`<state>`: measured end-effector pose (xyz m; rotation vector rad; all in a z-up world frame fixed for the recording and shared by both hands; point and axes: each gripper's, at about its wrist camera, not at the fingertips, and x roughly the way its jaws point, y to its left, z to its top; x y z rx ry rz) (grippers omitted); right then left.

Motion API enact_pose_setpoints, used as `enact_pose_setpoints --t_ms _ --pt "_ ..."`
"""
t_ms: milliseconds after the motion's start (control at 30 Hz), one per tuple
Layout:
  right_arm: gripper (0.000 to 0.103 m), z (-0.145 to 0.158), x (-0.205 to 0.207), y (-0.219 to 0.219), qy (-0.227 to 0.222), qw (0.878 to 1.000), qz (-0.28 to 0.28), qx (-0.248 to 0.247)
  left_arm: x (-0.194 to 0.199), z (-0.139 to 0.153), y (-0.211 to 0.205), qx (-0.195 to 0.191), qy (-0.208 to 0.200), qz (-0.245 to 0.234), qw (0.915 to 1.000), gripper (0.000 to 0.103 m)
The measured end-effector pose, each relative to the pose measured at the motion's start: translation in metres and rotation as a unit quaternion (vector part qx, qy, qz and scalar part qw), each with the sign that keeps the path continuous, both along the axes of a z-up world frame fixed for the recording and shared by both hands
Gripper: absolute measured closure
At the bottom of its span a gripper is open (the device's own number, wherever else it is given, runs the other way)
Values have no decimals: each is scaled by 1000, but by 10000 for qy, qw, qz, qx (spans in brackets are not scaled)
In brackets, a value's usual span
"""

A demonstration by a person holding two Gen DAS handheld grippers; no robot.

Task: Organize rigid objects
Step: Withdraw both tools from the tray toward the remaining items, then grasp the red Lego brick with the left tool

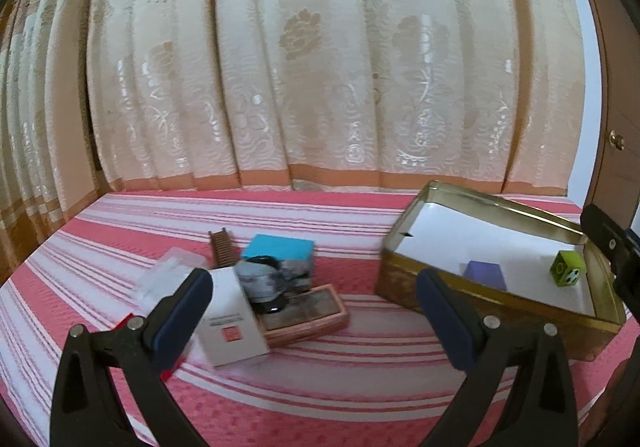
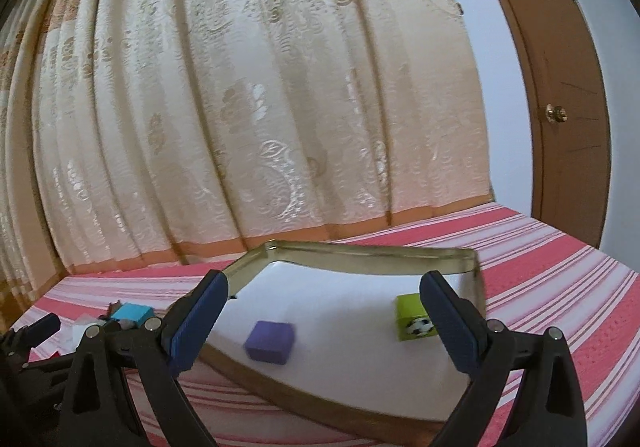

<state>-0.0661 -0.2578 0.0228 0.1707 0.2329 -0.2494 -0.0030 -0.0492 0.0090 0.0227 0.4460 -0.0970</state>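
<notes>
In the left wrist view, the left hand-held gripper (image 1: pixel 312 311) hangs over a bed (image 1: pixel 340 375) covered in a red and white striped spread, its two blue-padded fingers (image 1: pixel 182 317) spread wide with nothing between them. Beyond them, toward the middle of the bed, lies a loose cluster: a white box (image 1: pixel 232 327) tilted at the front, a flat pink-rimmed case (image 1: pixel 308 313) just beside it, a blurred grey round object (image 1: pixel 262 281) resting on top of these, a turquoise box (image 1: pixel 280 247) behind, a small brown ribbed piece (image 1: pixel 221 247) further back, and something clear and plastic (image 1: pixel 168 275) at the left. Toward the right edge of the bed sits an open gold tin (image 1: pixel 416 287) with a white lining; inside it a purple block (image 1: pixel 486 274) lies near the front wall and a green cube (image 1: pixel 567 273) with a football picture sits near the right wall, the two well apart. Part of the other tool shows at the far right. A patterned cream curtain (image 1: pixel 320 67) hangs behind the bed. In the right wrist view, the right hand-held gripper (image 2: pixel 326 321) is held over the same gold tin (image 2: pixel 360 251), fingers likewise spread and empty. The purple block (image 2: pixel 270 341) lies between them on the lining, and the green cube (image 2: pixel 412 317) sits just beside the right finger. The cluster with the turquoise box (image 2: pixel 132 313) shows at the far left, and a brown door (image 2: pixel 568 87) stands at the right.
</notes>
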Motion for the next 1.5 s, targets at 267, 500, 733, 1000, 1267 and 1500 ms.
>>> enact_pose_setpoints --t_ms 267,500,733,1000,1267,1500 --pt "5 -2 7 42 58 9991 416 -54 0 -3 38 -42 57 263 9996 1" --pt "5 -4 13 75 145 9971 732 -174 7 -8 84 -117 330 529 9980 1" --pt "5 -7 24 103 338 9935 1070 -196 21 -20 121 -265 915 484 9943 1" --pt "5 -12 39 123 653 9886 1348 -154 33 -34 134 -67 1471 123 9890 1" --pt "5 -15 44 127 796 9853 1512 -55 54 -54 141 -290 2221 106 9745 24" --pt "5 -19 51 132 1030 9813 1628 -34 51 -51 147 -436 2156 147 9754 32"
